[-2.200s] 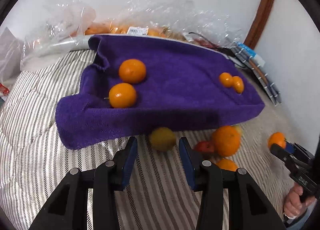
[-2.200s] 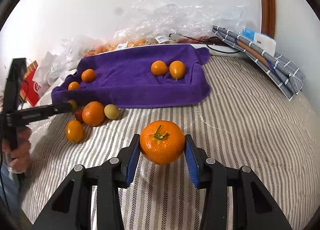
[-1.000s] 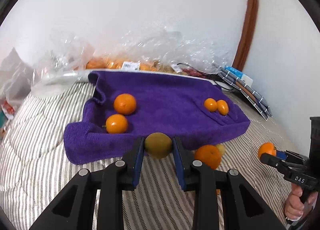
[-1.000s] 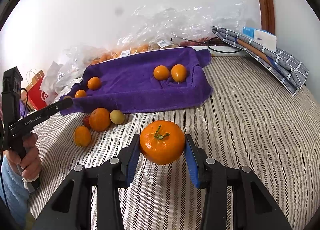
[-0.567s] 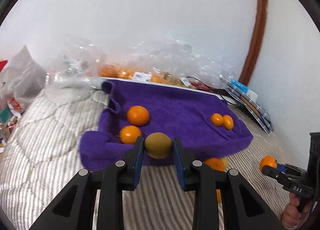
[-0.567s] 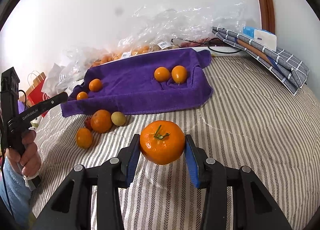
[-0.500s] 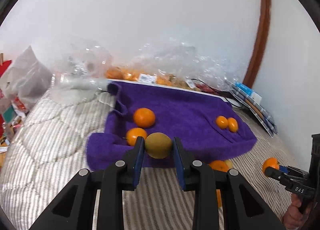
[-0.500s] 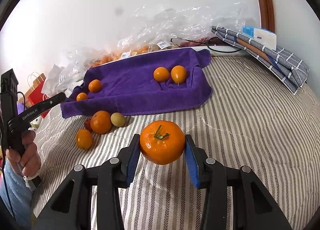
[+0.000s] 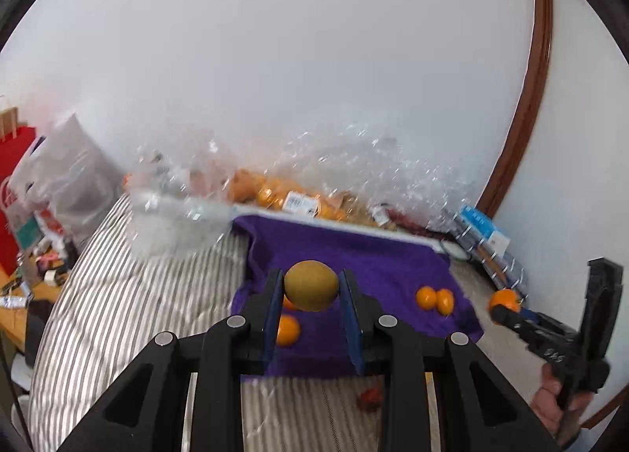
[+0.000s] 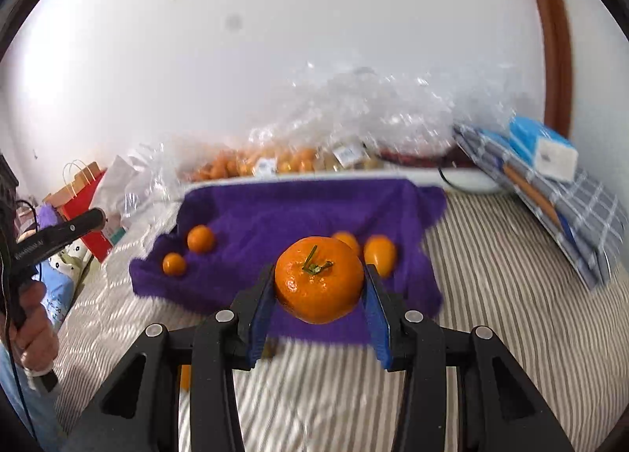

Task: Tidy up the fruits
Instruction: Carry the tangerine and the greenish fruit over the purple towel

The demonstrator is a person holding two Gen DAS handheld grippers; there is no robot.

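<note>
Both grippers have lifted and swung toward the towel [image 10: 298,212] since half a second ago. The left gripper [image 9: 311,291] stays clamped on the kiwi [image 9: 311,285], which now hangs above the towel's near half rather than short of its front edge. Just below and left of its left finger [image 9: 271,314] lie two oranges [image 9: 288,330], one mostly hidden; a pair of kumquats [image 9: 434,298] sits well off to the right of the right finger.

The right gripper [image 10: 319,296] keeps its grip on the mandarin [image 10: 319,279], now over the towel's front edge instead of the striped bedding [image 10: 491,314]. The kumquats lie just beyond its fingertips.

Judging by this, both fruits are being carried to their spots on the towel together; the pick-ups are done and only lowering and release remain. A small red fruit [image 9: 369,397] lies on the bedding, behind the left fingers.
</note>
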